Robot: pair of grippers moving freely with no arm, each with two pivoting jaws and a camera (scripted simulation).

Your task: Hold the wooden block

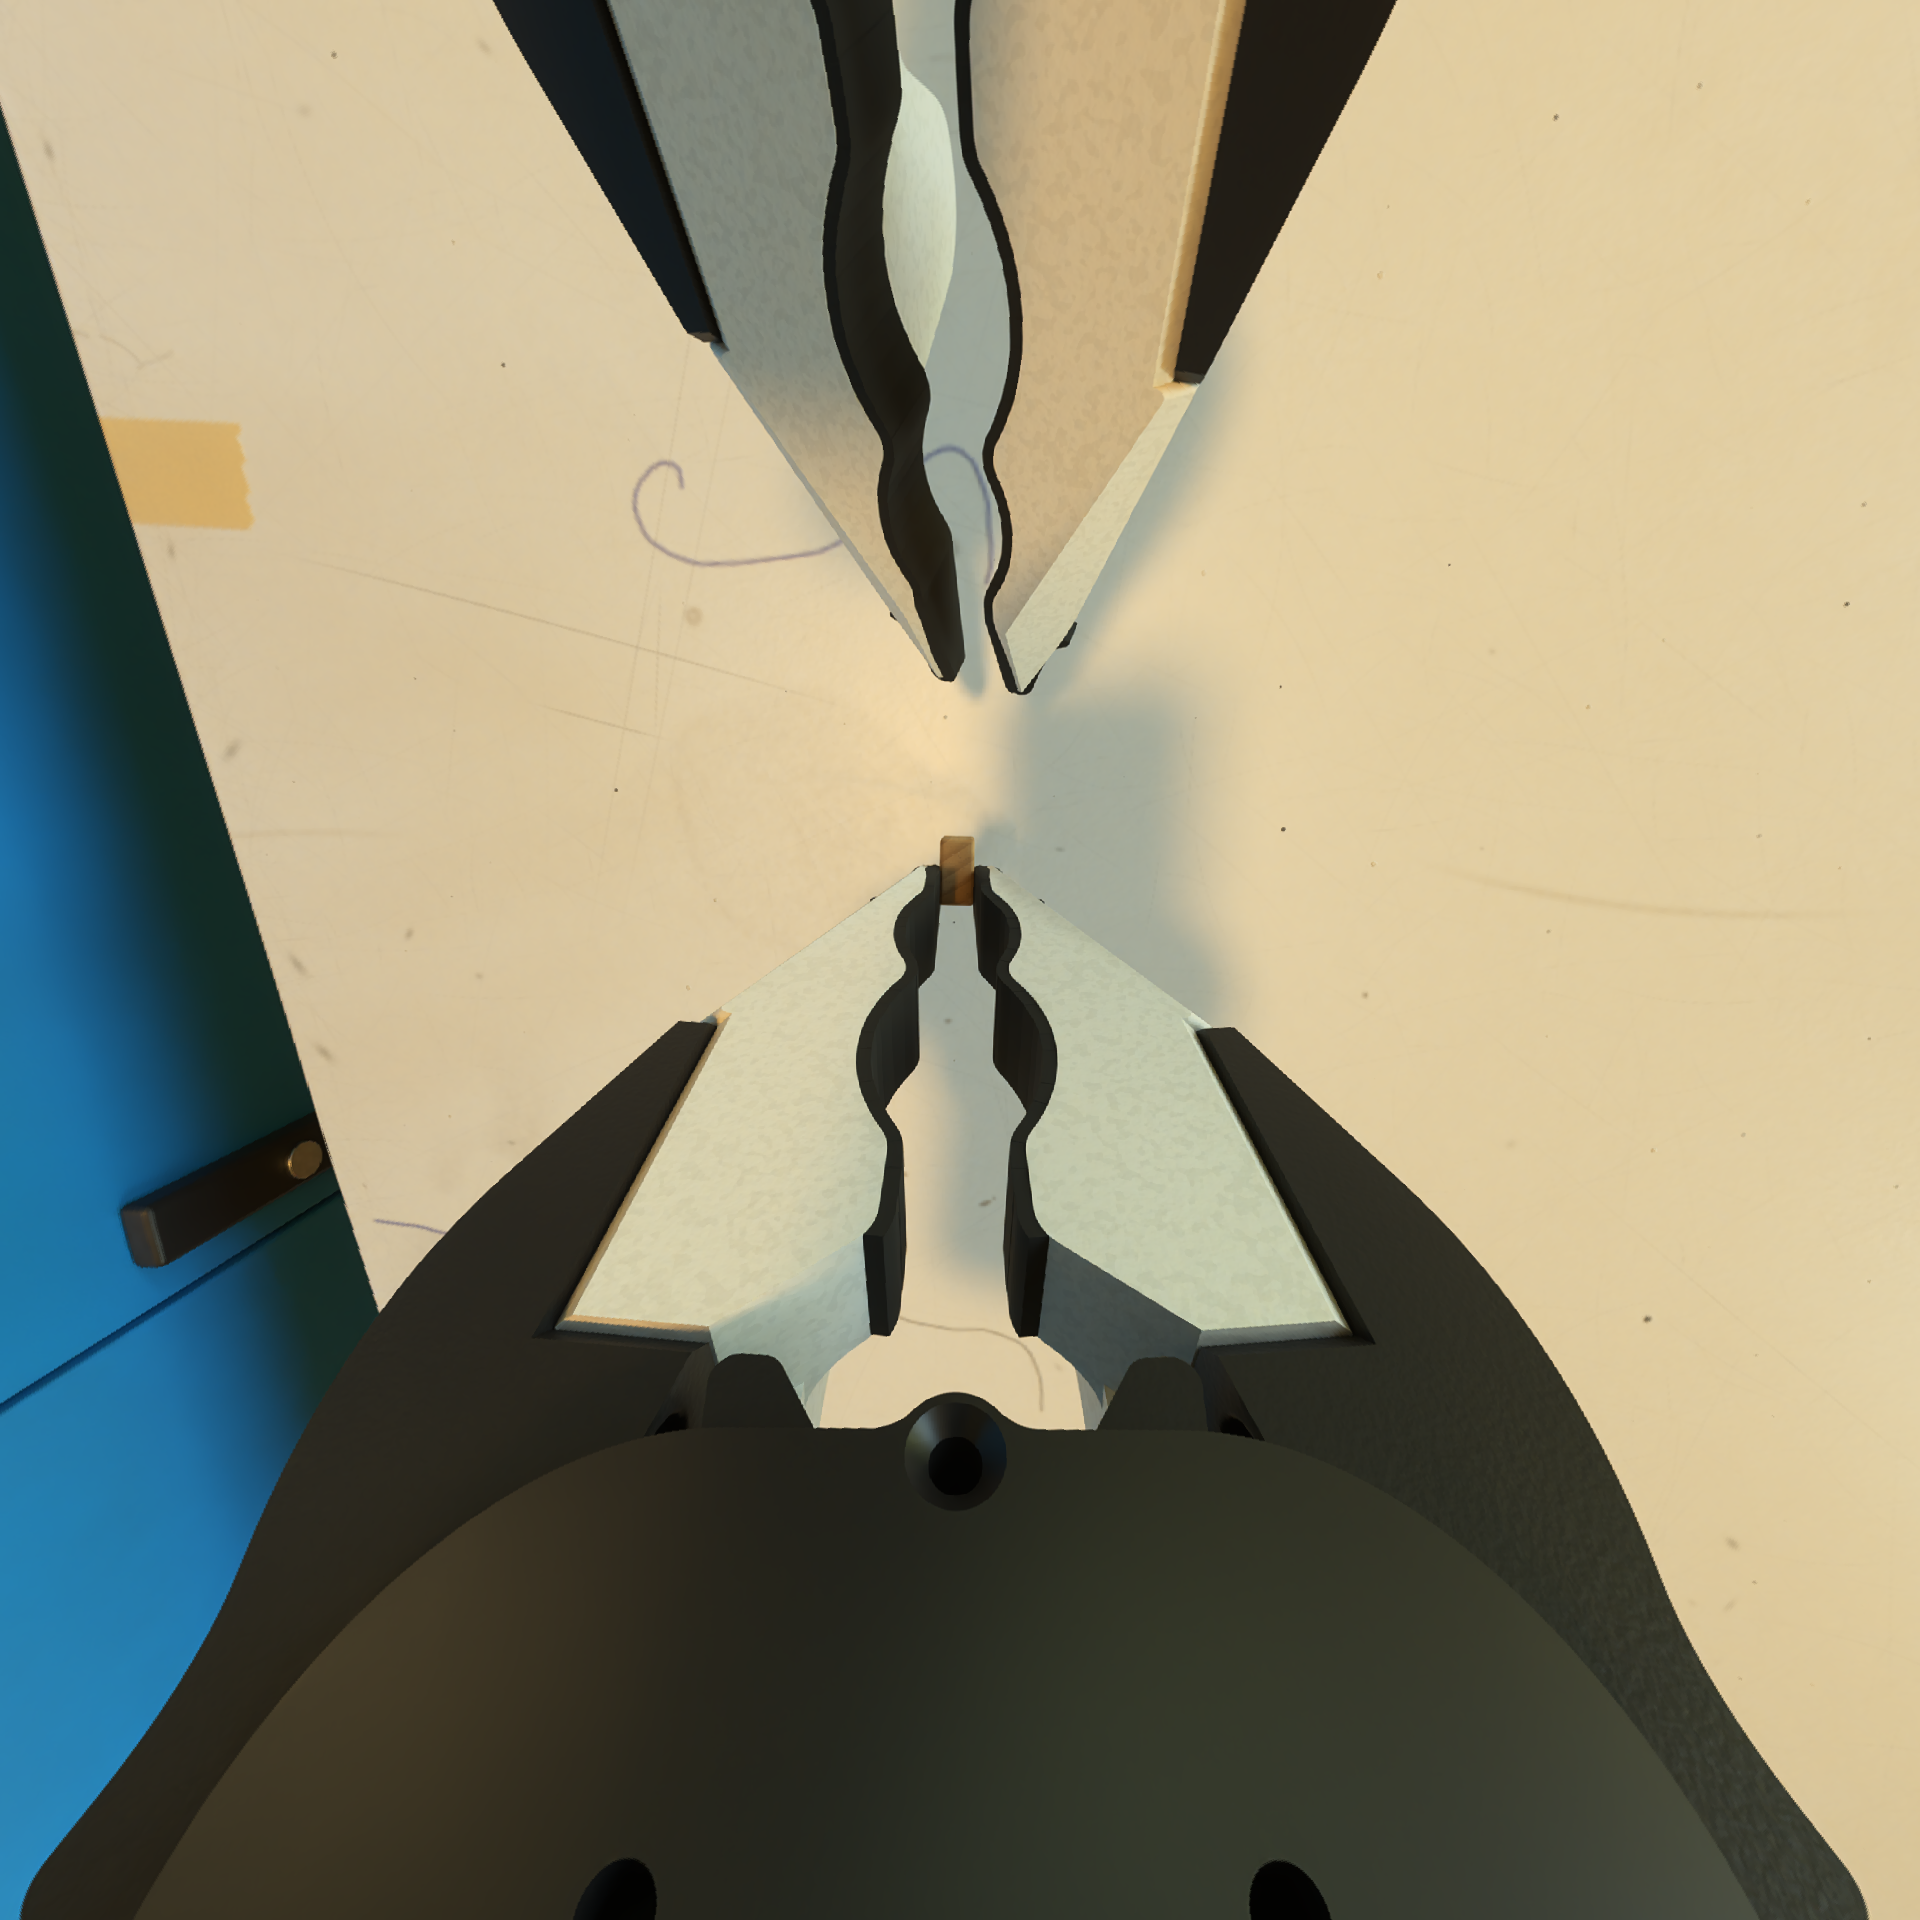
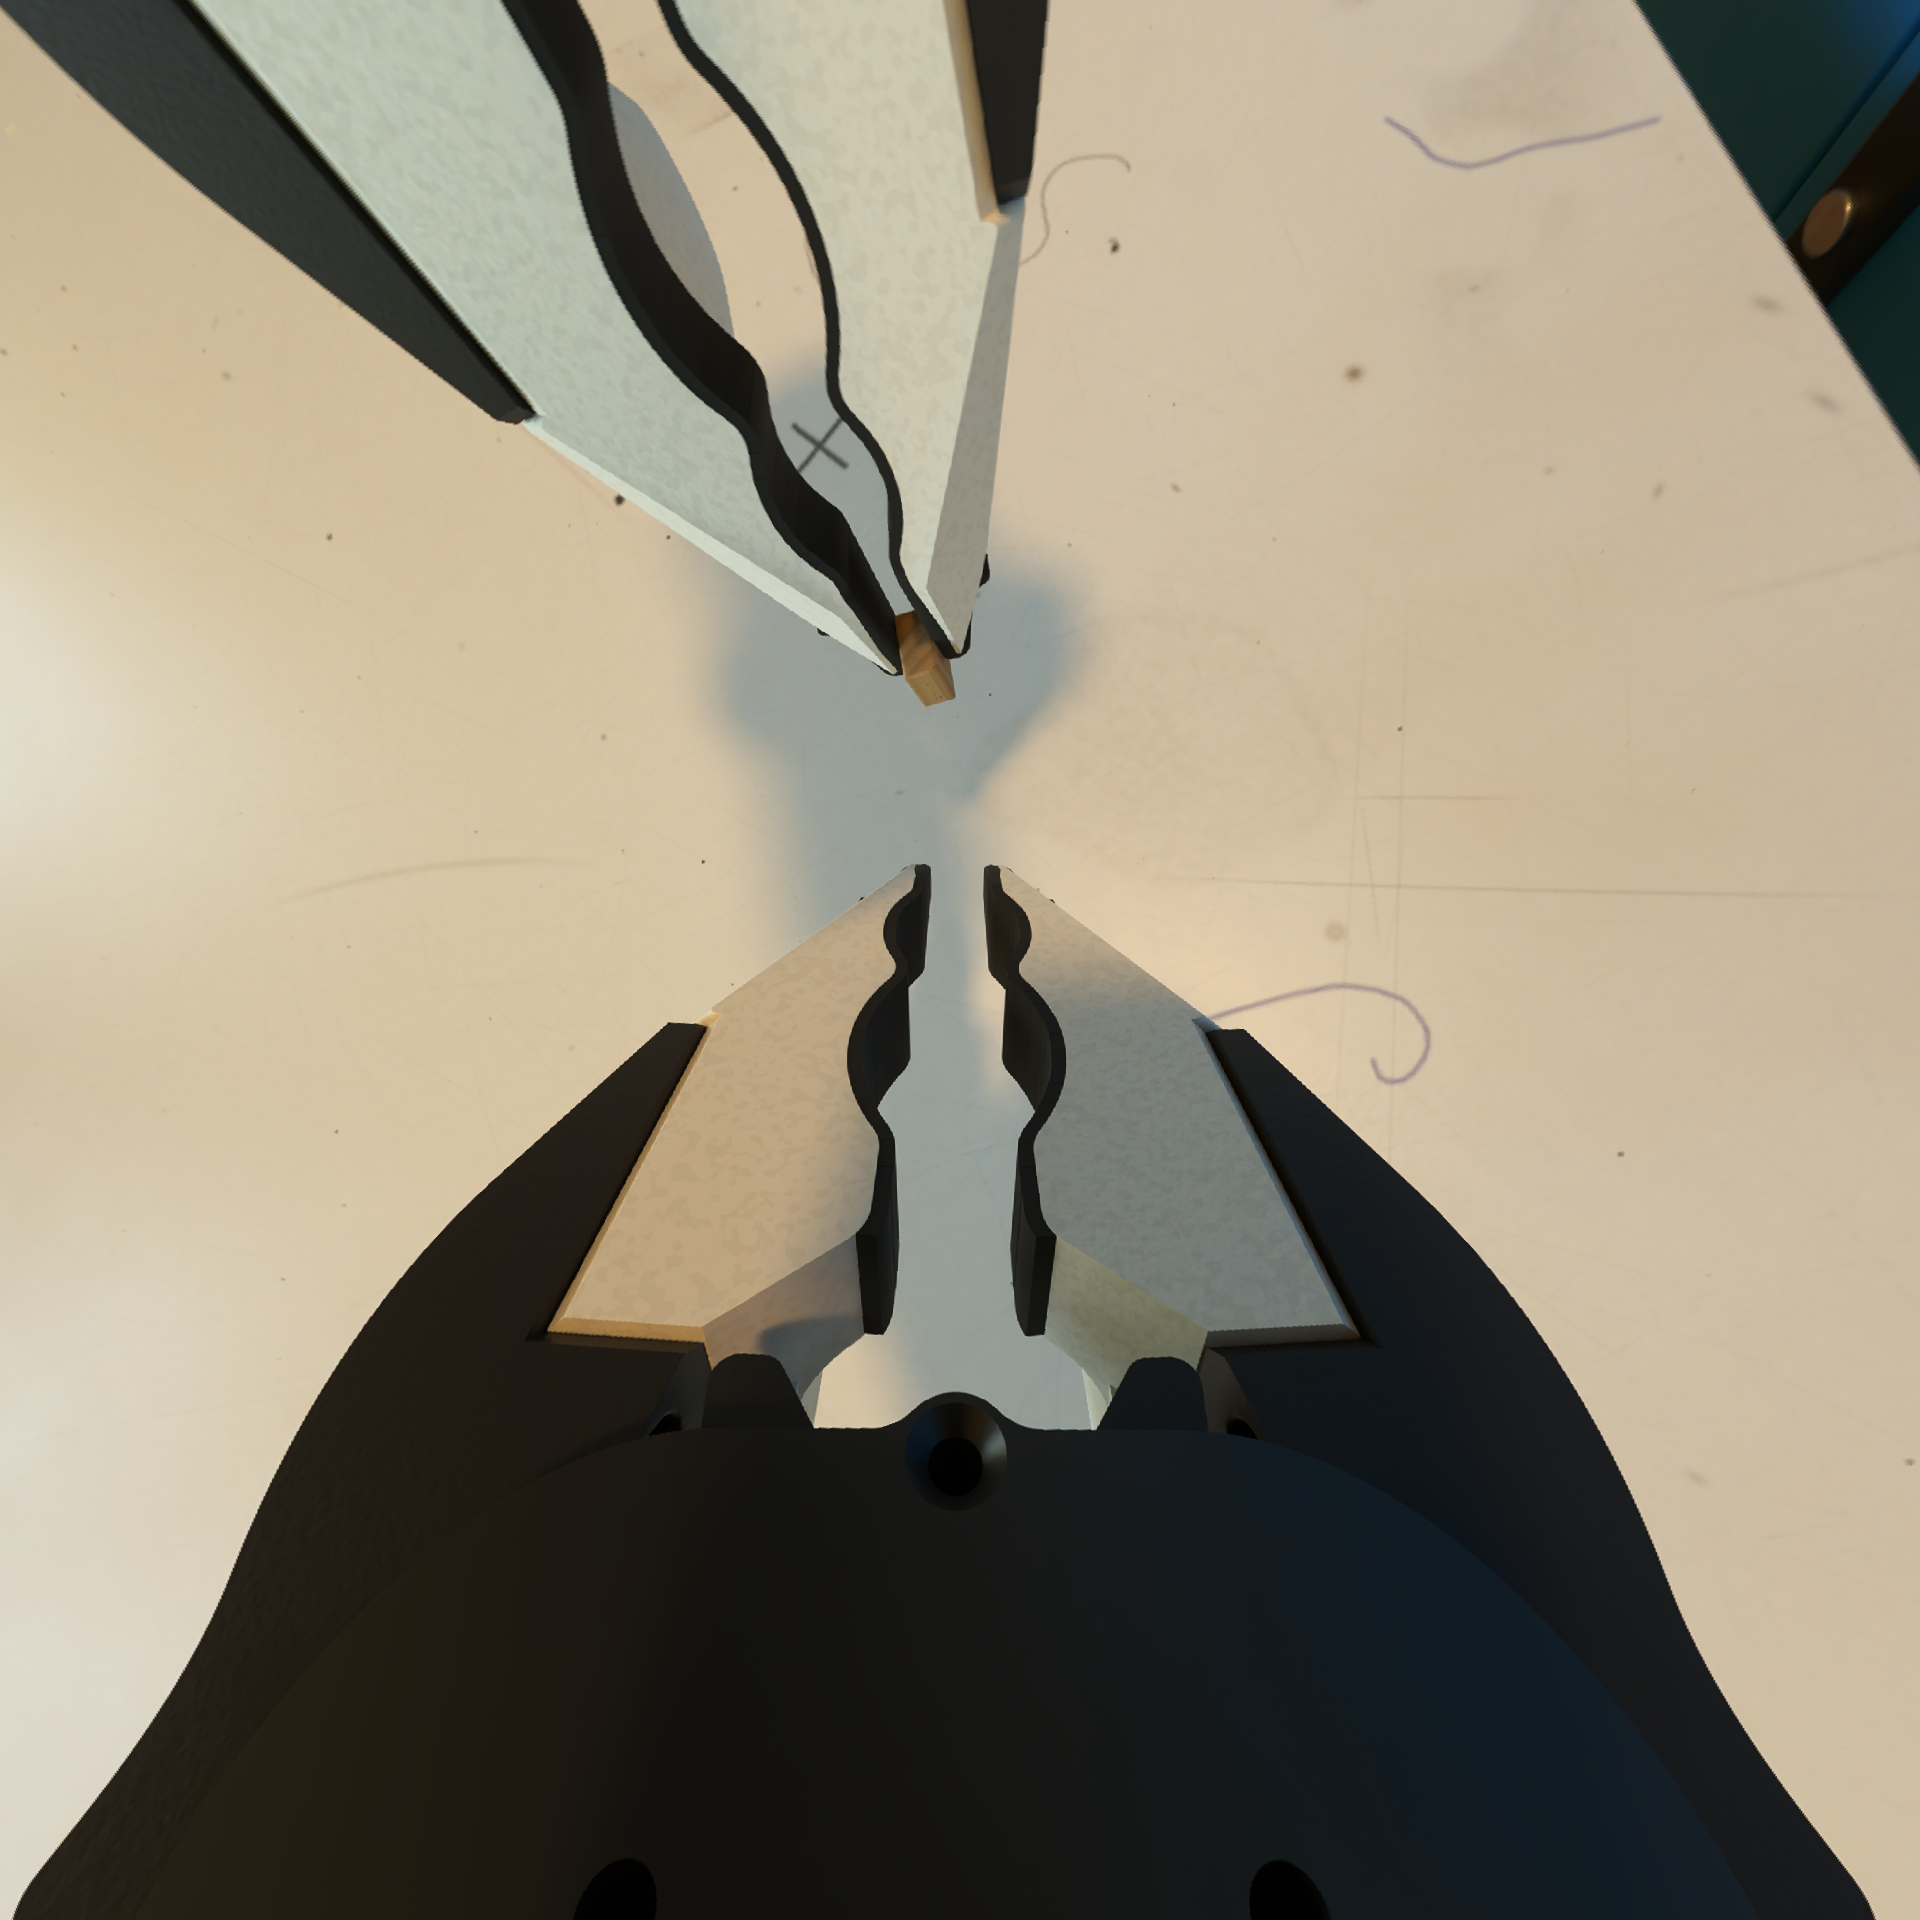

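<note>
Left wrist view: left tongs (image 1: pixel 956 883) pinch the wooden block (image 1: pixel 956 871) at their tips, above the counter (image 1: pixel 1455 623). Right tongs (image 2: pixel 957 883), opposite, stand narrowly parted, empty. Hold apparently achieved; only keeping it remains.

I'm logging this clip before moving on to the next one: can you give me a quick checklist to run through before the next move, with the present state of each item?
1. Small light-brown wooden block sits between the left gripper's fingers: ok.
2. Block is gripped at the tips only, with its far end sticking out: ok, but a shallow hold.
3. Block is lifted off the cream scuffed tabletop: cannot tell.
4. Right gripper holds nothing, its fingers narrowly apart: ok.
5. Right gripper faces the left one tip to tip with a gap between: ok.
6. Blue cabinet with the dark bar handle is well off to the side: ok.
</note>
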